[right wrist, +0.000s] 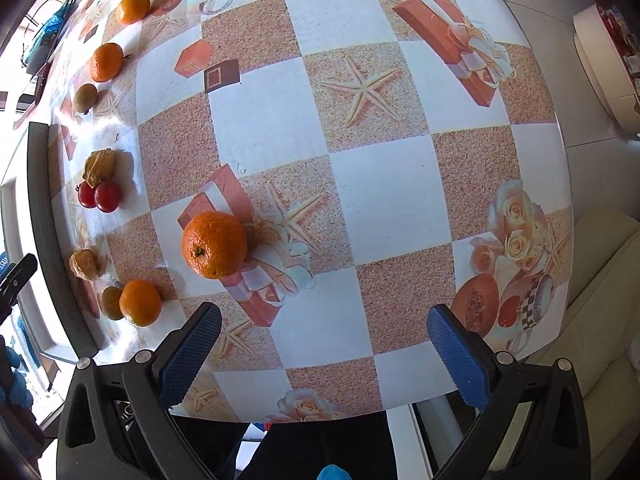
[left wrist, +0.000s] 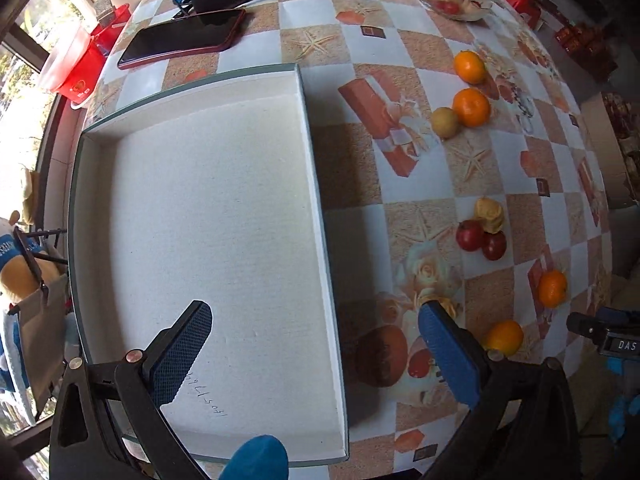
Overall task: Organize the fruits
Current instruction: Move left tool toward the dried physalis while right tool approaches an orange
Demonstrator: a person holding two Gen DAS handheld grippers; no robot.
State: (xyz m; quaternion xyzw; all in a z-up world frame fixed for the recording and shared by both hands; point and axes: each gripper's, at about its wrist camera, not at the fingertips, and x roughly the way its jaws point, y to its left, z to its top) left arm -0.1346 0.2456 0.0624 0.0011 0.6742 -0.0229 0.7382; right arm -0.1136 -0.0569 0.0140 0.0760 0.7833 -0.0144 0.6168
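Patterned tablecloth (right wrist: 380, 200) covers the work surface. Right gripper (right wrist: 324, 348), jaws spread wide and holding nothing, hovers above the near edge; the large orange (right wrist: 214, 245) lies ahead and left of its centreline, just beyond the left finger. Left gripper (left wrist: 316, 352), likewise spread and empty, straddles the right wall of the empty white tray (left wrist: 312, 152). Judged nearer to the orange: the right. Remaining fruit lines the tray's side.
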